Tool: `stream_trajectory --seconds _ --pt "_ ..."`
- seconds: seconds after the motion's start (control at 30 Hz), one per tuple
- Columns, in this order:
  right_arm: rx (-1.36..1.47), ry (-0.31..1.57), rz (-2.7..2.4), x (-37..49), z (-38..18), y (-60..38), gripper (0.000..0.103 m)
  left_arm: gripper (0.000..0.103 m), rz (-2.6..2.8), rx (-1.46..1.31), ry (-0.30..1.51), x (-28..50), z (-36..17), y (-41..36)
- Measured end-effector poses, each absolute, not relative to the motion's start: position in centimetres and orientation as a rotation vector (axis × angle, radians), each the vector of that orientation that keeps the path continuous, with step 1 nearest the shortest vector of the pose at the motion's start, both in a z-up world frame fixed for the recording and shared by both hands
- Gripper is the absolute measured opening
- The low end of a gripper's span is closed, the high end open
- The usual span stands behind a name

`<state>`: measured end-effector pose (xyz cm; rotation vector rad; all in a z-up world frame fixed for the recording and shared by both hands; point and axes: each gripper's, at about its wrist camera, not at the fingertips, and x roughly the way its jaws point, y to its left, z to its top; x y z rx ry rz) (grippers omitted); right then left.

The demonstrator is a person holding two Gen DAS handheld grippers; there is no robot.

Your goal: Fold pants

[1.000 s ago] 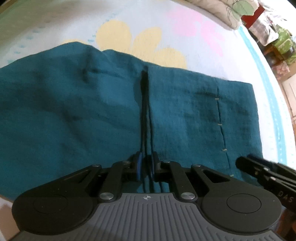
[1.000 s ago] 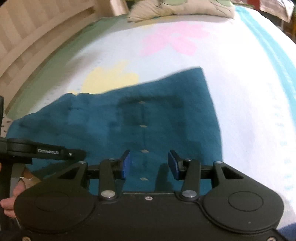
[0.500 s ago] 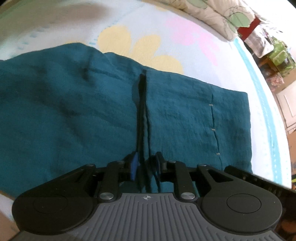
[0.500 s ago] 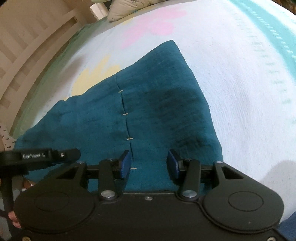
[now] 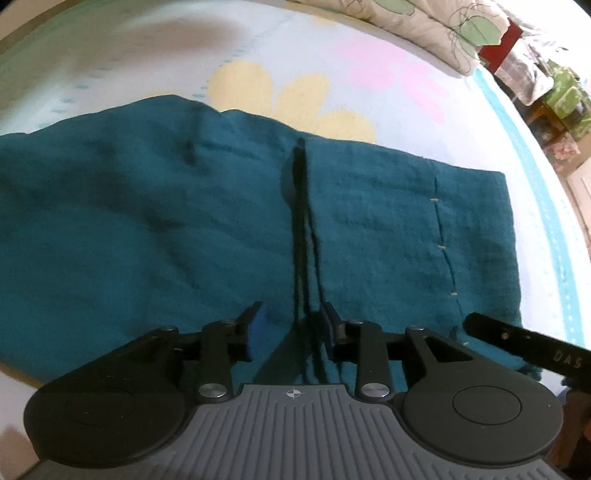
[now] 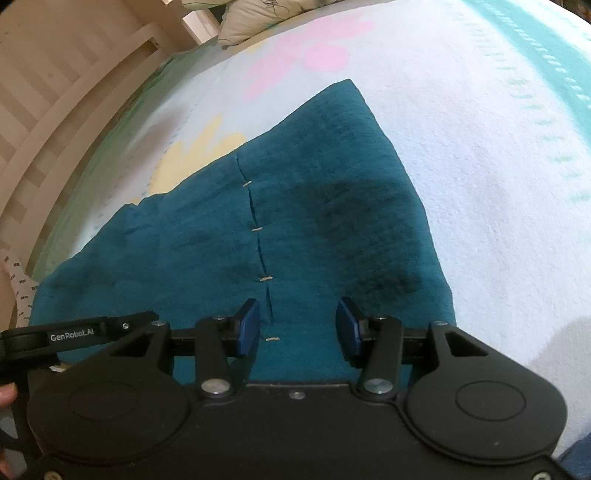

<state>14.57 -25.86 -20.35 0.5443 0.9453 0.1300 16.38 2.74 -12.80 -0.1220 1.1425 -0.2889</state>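
Observation:
Teal pants (image 5: pixel 147 229) lie flat on the bed, with a folded edge running down the middle in the left wrist view. My left gripper (image 5: pixel 293 328) is open at the near end of that folded edge, the cloth between its fingers but not pinched. In the right wrist view the pants (image 6: pixel 332 221) show a stitched seam with pale tacks. My right gripper (image 6: pixel 297 328) is open and empty just above the near hem, right of the seam. Each gripper's body shows at the edge of the other's view.
The bed sheet (image 5: pixel 332 48) is white with yellow and pink flowers and a turquoise border. A pillow (image 5: pixel 424 18) lies at the far end. A wooden bed frame (image 6: pixel 55 74) runs along the left in the right wrist view. Clutter (image 5: pixel 554 92) stands beyond the bed's right side.
My left gripper has opened and let go of the folded edge of the pants. My right gripper has opened wider and moved closer over the hem end.

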Motion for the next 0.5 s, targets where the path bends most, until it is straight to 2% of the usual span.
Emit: stream_trajectory --seconds 0.1,0.5 --pt "0.545 0.944 0.132 14.6 -20.4 -25.8 0.057 0.042 -0.33 -0.196 1.153 17.3 -13.1 2.4" --pt "0.551 0.941 0.135 14.5 -20.3 -26.0 0.057 0.043 -0.427 -0.392 1.203 20.5 -14.3 -0.2"
